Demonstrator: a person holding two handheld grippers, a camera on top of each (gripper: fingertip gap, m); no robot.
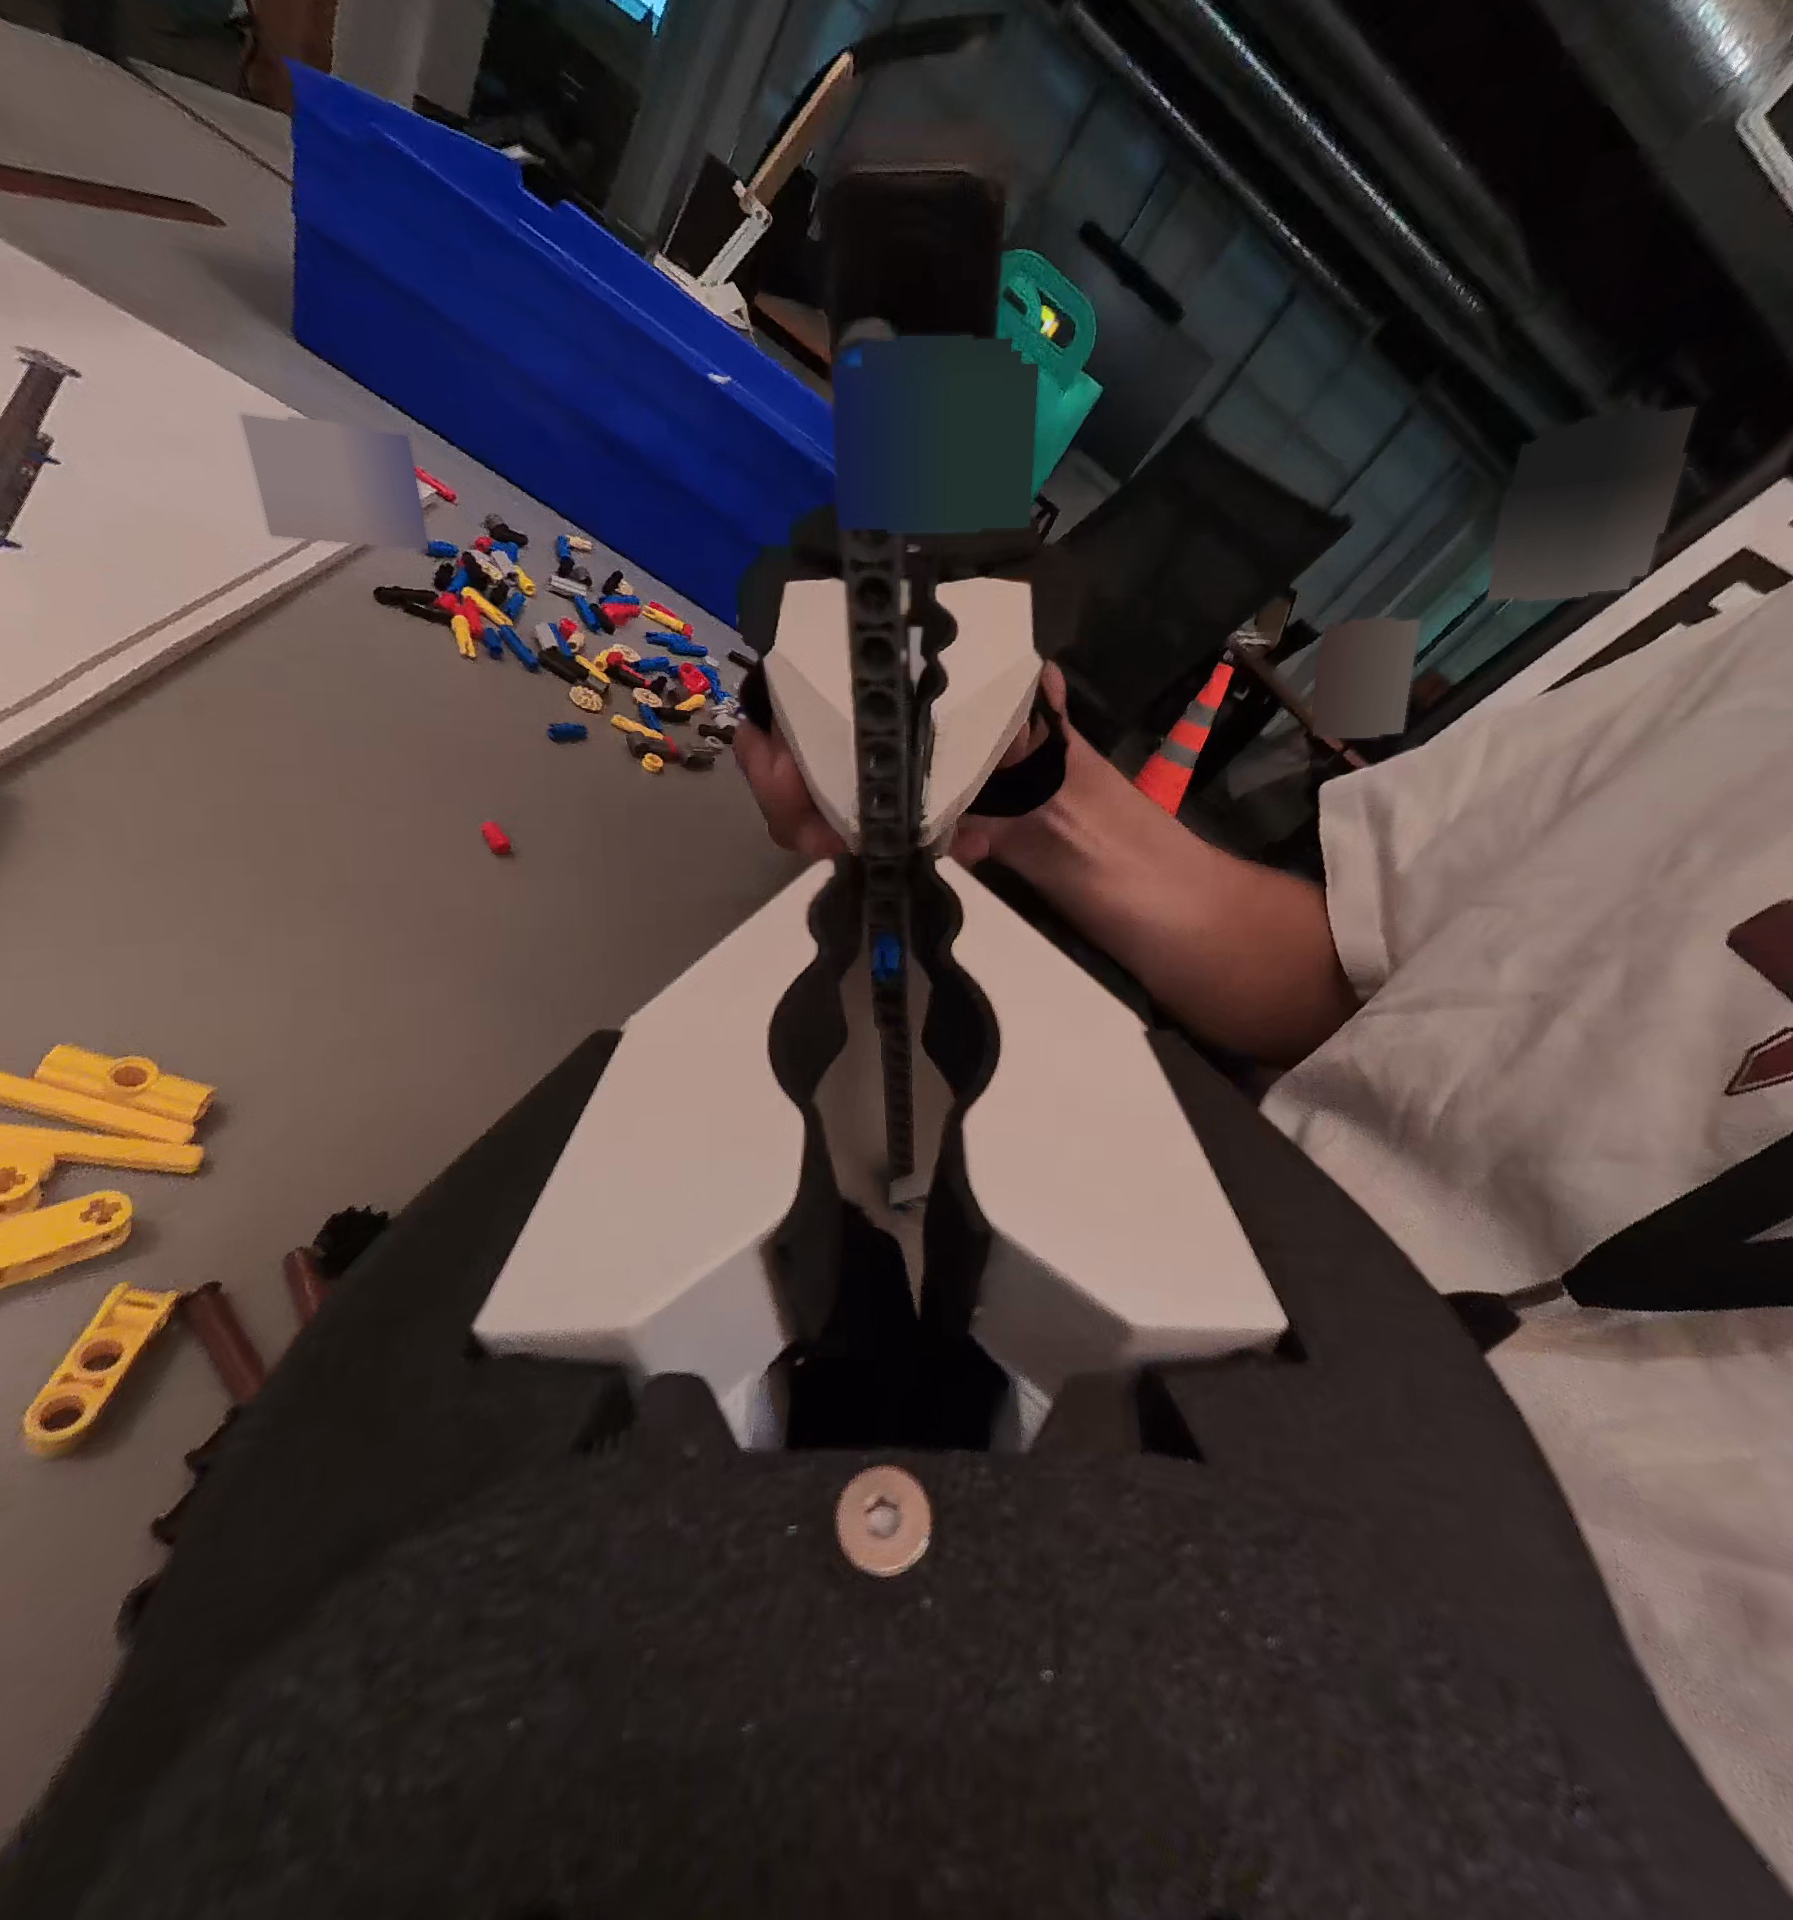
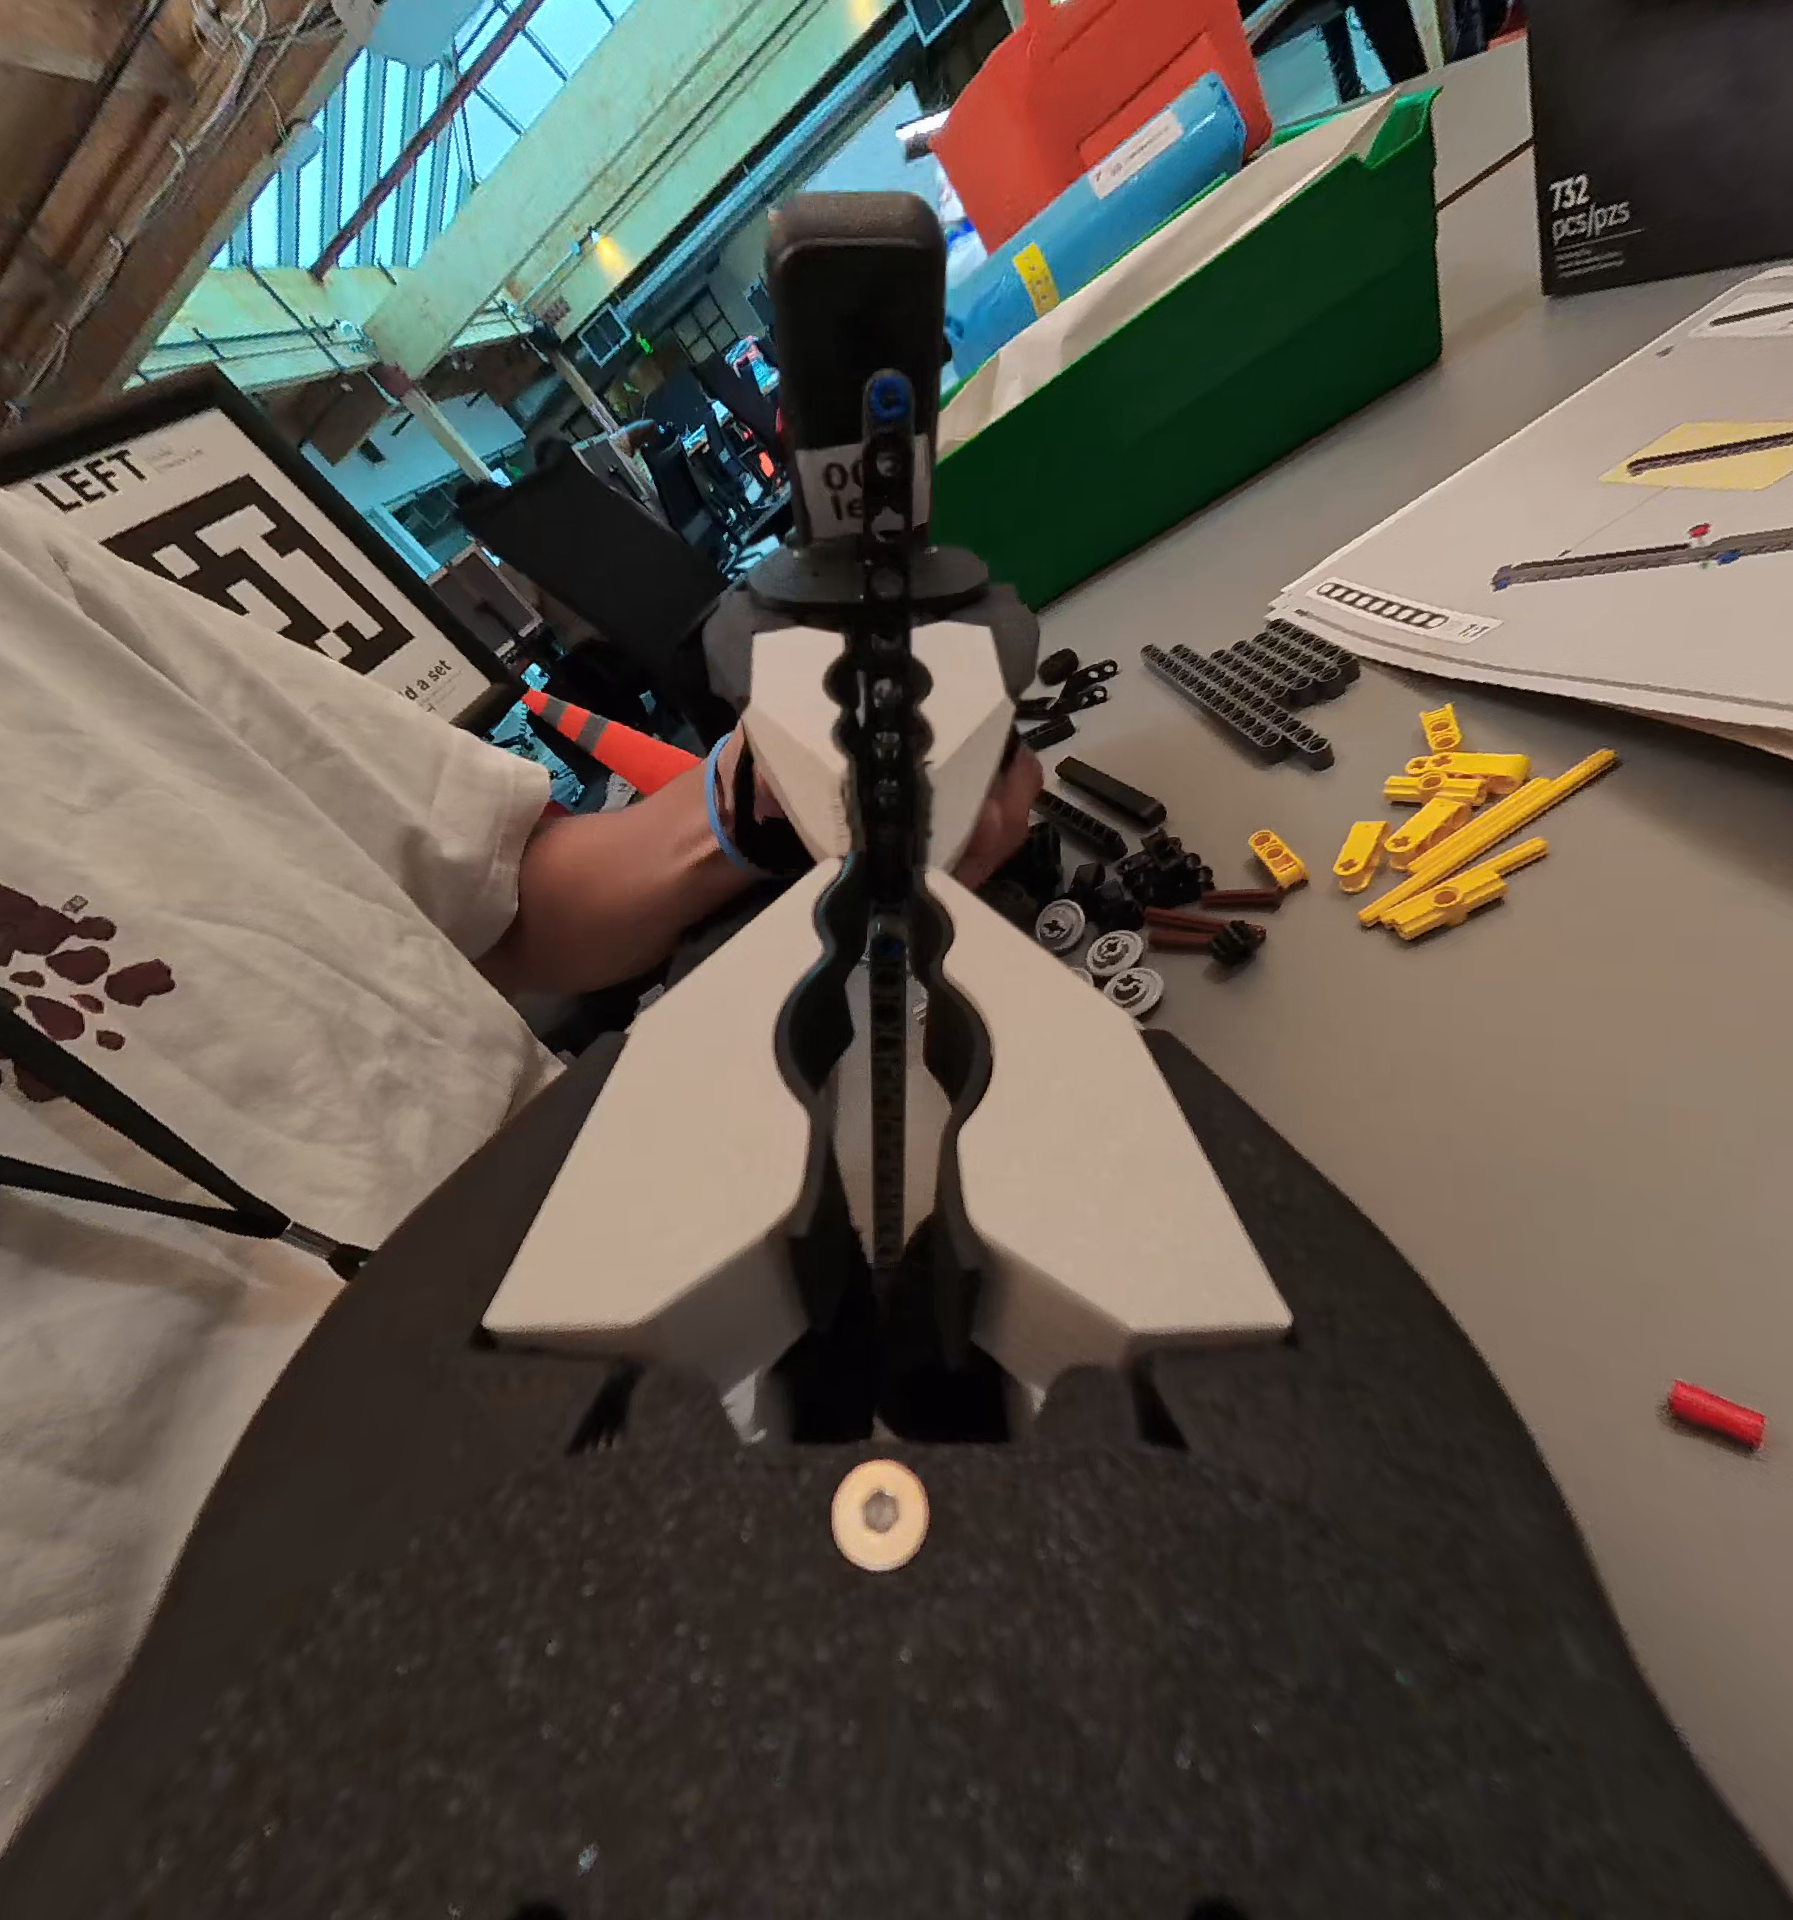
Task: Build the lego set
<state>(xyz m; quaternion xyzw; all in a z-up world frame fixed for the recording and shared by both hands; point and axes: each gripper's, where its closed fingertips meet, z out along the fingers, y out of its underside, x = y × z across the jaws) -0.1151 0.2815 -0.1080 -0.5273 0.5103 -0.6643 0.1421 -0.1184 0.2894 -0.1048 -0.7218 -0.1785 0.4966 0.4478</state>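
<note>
Both grippers are up off the table (image 1: 300, 935), nose to nose, sharing one long dark holed lego beam (image 1: 887, 790). Left gripper (image 1: 887, 883) is clenched on one end of it, w/ a blue pin (image 1: 885, 956) showing in the beam just past its fingertips. Right gripper (image 2: 884, 883) is clamped on the other end; in its view the beam runs on through the opposite gripper's fingers and ends at another blue pin (image 2: 887, 397). Beam is held in the air, clear of the table.

On the table: mixed pile of small coloured pins (image 1: 570, 644) by the blue bin (image 1: 518, 312), yellow pieces (image 1: 50, 1174) near the left edge in the left view, one loose red pin (image 1: 496, 837) on its own. Right view adds a stack of dark beams (image 2: 1256, 686), instruction sheets (image 2: 1619, 582) and a green bin (image 2: 1214, 384) toward the far side.
</note>
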